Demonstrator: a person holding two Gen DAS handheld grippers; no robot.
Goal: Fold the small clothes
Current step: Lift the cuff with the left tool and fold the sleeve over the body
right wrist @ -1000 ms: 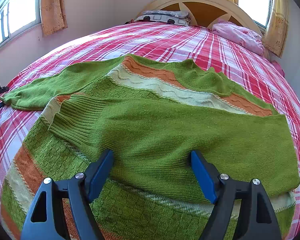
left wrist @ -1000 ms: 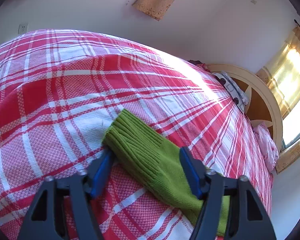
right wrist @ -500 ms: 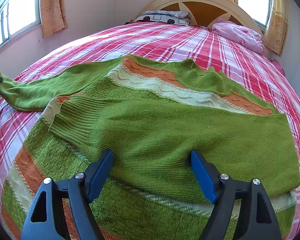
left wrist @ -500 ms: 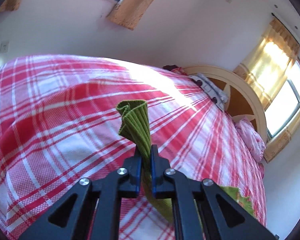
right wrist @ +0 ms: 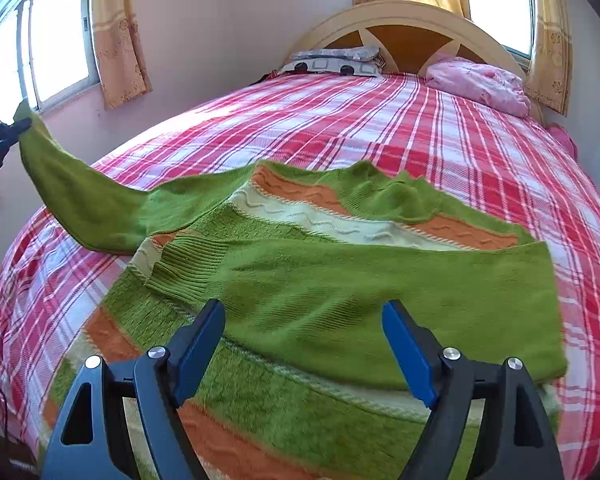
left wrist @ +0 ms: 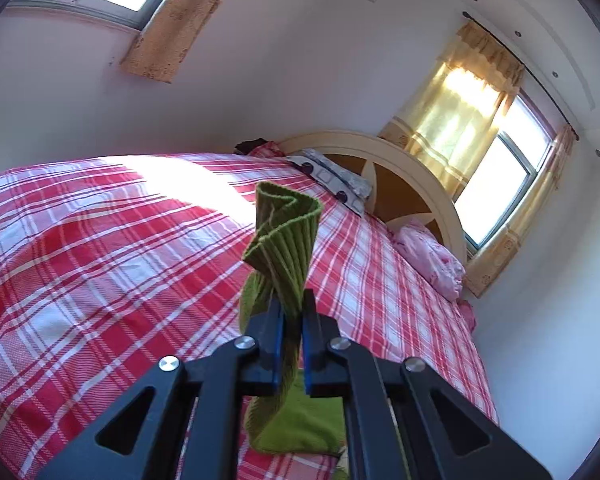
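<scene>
Left gripper [left wrist: 291, 312] is pinching the sleeve [left wrist: 286, 236] cuff, raised off the bed [left wrist: 100, 264]
Right gripper [right wrist: 304, 340] is hovering, jaws wide, over the sweater [right wrist: 340, 280]; bare bedspread is lying beyond its edges

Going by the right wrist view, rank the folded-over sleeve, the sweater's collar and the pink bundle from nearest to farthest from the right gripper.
1. Folded-over sleeve, just ahead of the open right gripper.
2. Collar, mid-bed.
3. Pink bundle, by the headboard.

Bedspread [right wrist: 340, 128] lies bare beyond sweater [right wrist: 340, 280]; pillows [right wrist: 476, 84] crowd headboard [right wrist: 404, 20].
</scene>
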